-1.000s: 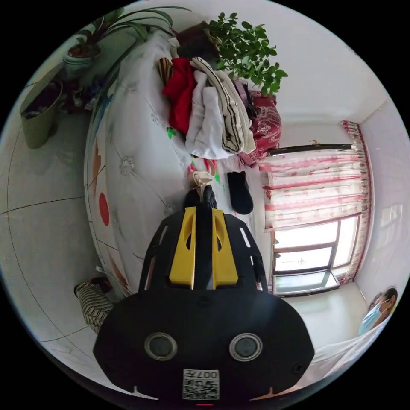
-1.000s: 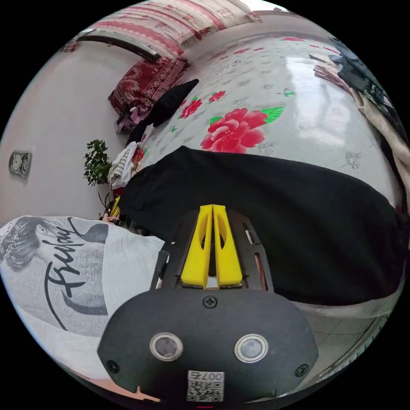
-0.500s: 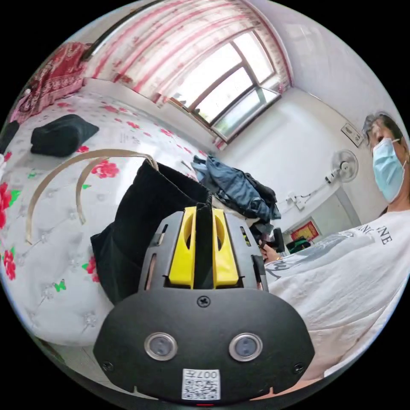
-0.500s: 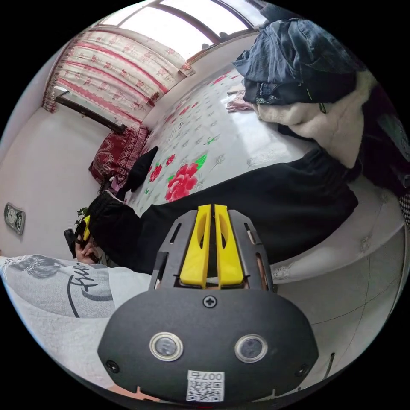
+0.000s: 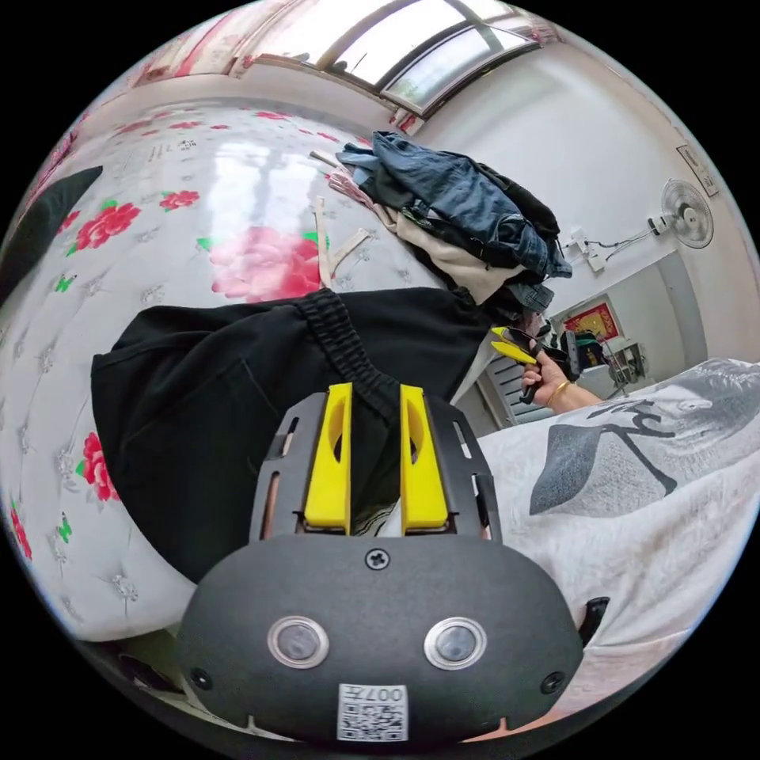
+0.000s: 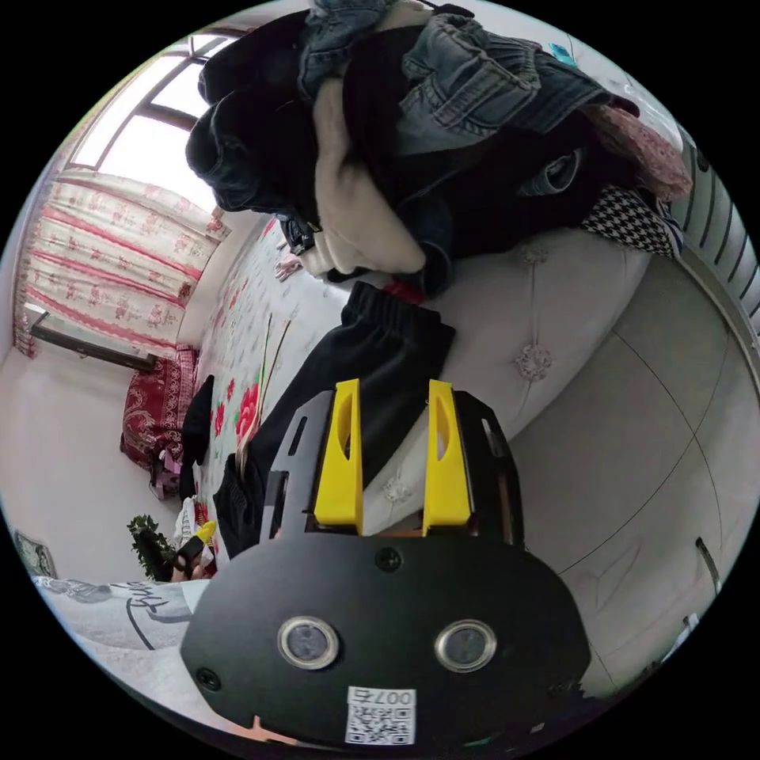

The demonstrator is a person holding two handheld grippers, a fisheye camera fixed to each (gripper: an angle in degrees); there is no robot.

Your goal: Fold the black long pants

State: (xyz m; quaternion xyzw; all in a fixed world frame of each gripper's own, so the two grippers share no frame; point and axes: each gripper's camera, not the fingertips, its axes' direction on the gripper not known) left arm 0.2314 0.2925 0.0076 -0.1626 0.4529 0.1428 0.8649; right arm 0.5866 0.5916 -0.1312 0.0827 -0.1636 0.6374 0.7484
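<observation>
The left gripper (image 5: 374, 392) has its yellow jaws spread, with the elastic waistband of the black pants (image 5: 237, 396) lying in the gap between them; the jaws do not press on the cloth. The right gripper (image 6: 393, 388) is also spread, its jaws hanging over the bed's edge with the pants just past their tips and nothing between them.

In the left gripper view the pants lie folded over on the near part of the bed (image 5: 198, 190), a broad black mass with the ribbed waistband running from the middle of the cloth down to the jaws. Beyond the pants, on the far right, sits a clothes pile (image 5: 451, 214) of denim and pale fabric, and beige straps (image 5: 336, 241) lie on the cover beside it. A dark item shows at the far left edge of the bed. To the right, the right gripper is seen in a hand (image 5: 546, 380), near the pants' right end, and the person's pale printed shirt (image 5: 633, 491) is close by.

In the right gripper view the pants stretch along the bed's edge, their gathered end touching the clothes pile (image 6: 412, 142). The tufted bed side and tiled floor (image 6: 649, 443) lie to the right. Curtains (image 6: 111, 261) hang far off.
</observation>
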